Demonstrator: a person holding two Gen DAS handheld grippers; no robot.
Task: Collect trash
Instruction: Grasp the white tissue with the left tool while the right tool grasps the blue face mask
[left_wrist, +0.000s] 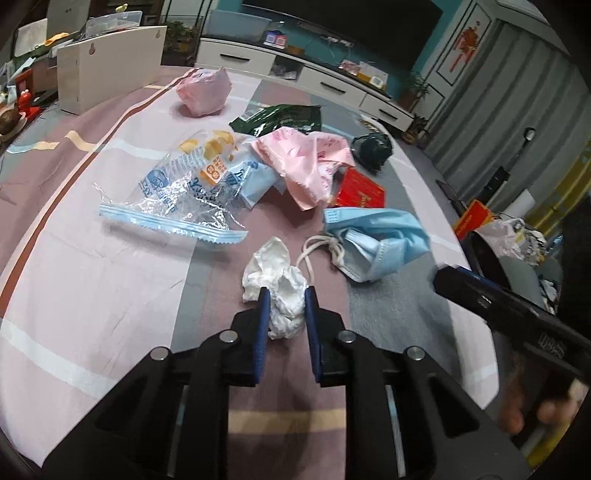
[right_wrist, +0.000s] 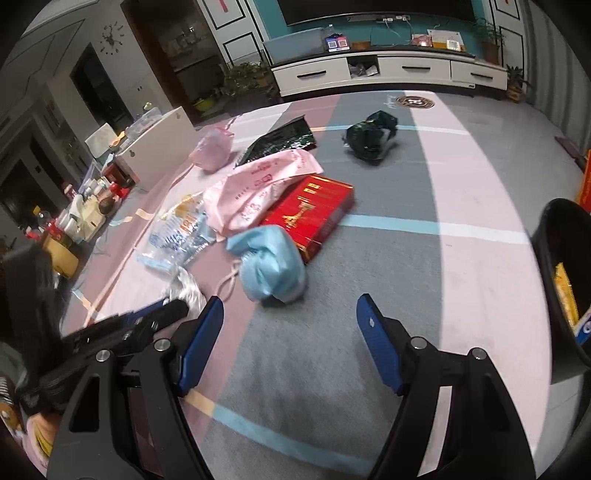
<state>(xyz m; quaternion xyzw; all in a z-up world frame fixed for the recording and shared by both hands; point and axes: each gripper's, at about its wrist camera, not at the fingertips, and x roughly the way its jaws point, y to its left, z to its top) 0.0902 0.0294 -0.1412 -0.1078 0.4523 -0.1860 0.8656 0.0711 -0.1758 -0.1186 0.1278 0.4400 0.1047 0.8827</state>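
Left gripper (left_wrist: 285, 295) is nearest in its own view: blue pads (left_wrist: 263, 314) pinch a crumpled white tissue (left_wrist: 275, 280), one pad pressed to each side of the wad. Tissue sits on the striped cloth (left_wrist: 110, 280), most of it sticking out past the fingertips.

Right gripper (right_wrist: 290, 306) spread wide, nothing between the pads, hovering over grey cloth. Its body shows at the right edge of the left view.

Trash on the cloth, seen from the left view:
- blue mask (left_wrist: 376, 240), crumpled, ear loops trailing toward the tissue, just beside it on the right
- clear wrapper (left_wrist: 177, 195) with blue print, left of the tissue, well apart
- pink bag (left_wrist: 306, 162) draped over the edge of a red box (left_wrist: 360, 190); box touches the mask's far side
- small blue packet (left_wrist: 256, 181) between wrapper and pink bag
- dark green pouch (left_wrist: 280, 118) flat behind the pink bag
- dark knotted bag (left_wrist: 371, 147) alone, further right
- pink wad (left_wrist: 205, 92) at the far side, near a white box (left_wrist: 110, 74)

Right view confirms the layout: mask (right_wrist: 269, 266) closest to the open gripper, red box (right_wrist: 314, 210) right behind it. Black bin (right_wrist: 565, 280) at the right edge, near that gripper, with yellow packaging visible inside.

Background: white TV cabinet (right_wrist: 388, 70), plants.
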